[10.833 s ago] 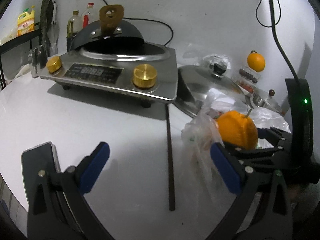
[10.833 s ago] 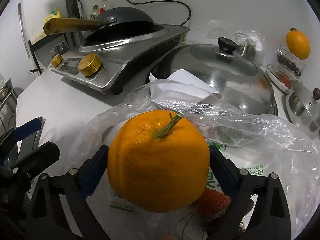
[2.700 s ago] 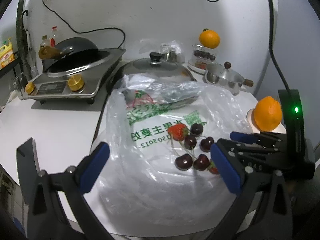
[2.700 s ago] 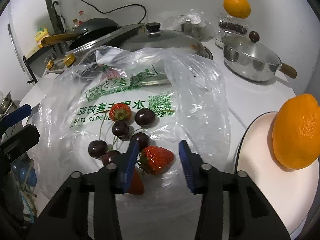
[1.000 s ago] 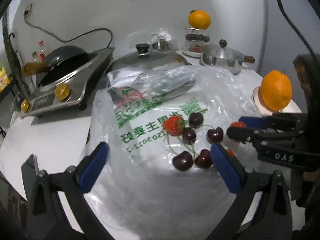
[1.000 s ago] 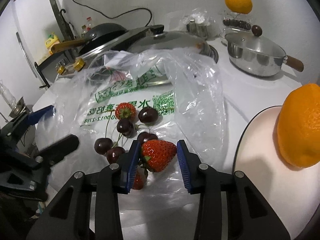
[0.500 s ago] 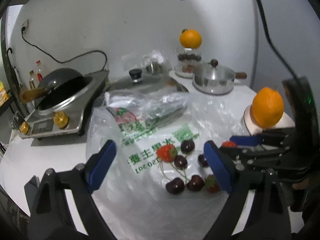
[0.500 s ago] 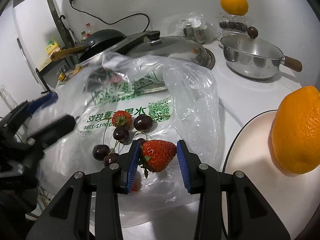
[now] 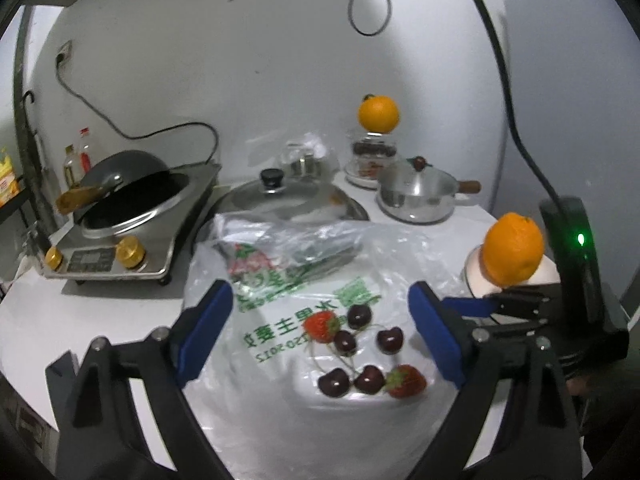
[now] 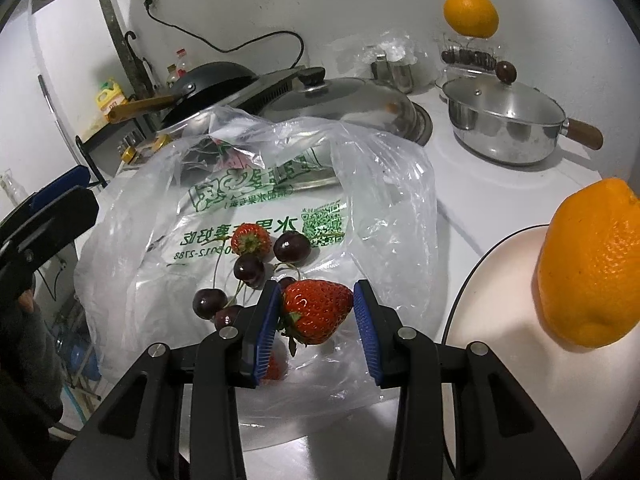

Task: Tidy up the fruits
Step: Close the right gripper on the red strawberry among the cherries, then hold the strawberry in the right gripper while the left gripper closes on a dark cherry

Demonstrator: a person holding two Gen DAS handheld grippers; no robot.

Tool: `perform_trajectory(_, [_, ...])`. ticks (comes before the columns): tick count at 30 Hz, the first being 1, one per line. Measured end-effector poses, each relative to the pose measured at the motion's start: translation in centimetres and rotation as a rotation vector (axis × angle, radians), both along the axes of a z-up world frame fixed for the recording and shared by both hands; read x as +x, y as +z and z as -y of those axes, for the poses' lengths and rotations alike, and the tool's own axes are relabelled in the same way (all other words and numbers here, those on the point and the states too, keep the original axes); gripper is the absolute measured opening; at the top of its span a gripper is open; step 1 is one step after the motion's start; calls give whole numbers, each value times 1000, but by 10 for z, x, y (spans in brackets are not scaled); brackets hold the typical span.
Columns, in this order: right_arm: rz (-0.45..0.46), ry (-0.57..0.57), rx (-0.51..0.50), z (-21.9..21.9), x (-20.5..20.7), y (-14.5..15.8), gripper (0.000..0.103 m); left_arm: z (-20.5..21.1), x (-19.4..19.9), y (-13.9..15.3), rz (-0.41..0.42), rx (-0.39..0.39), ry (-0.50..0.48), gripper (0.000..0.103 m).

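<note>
— What have you got in the right tongs?

— A strawberry, pinched across its sides between the blue pads, lifted clear above the plastic bag. It's soft, so I judge a light squeeze is all it will stand; press harder and it bruises or splits. The seeded skin gives some purchase, so I don't expect it to slip.

— And the left tongs?

— Spread wide, nothing between them, hanging over the bag. Under them lie the rest: two more strawberries and a handful of cherries on the flattened bag.

— Where does the berry go?

— Probably the plate at my right, on the surface, where an orange already sits. That's my guess from the layout only.

— How would you take the cherries?

— They look smooth, round and small, likely to squirt out of the pads. I'd close across the widest part of the fruit, gently, or pinch the stems. The bag is thin and slippery, so I'd keep the pads off the film or it comes up too.
</note>
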State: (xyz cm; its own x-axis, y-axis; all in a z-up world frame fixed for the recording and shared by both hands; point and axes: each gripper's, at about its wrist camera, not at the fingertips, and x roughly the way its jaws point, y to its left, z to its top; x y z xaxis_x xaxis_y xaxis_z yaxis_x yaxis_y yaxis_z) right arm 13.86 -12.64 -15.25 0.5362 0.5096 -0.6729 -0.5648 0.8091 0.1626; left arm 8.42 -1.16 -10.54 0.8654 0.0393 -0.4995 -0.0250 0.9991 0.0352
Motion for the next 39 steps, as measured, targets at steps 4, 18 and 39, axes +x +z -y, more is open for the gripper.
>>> perform_trajectory(4, [2, -8, -2, 3, -1, 2, 40, 4, 12, -15, -47, -17, -28, 91])
perform_trajectory(18, [-30, 0, -23, -2, 5, -6, 40, -30, 42, -81, -279, -181, 43, 68])
perform_trajectory(39, [-25, -6, -37, -7, -2, -6, 40, -28, 41, -94, -350, -225, -4, 47])
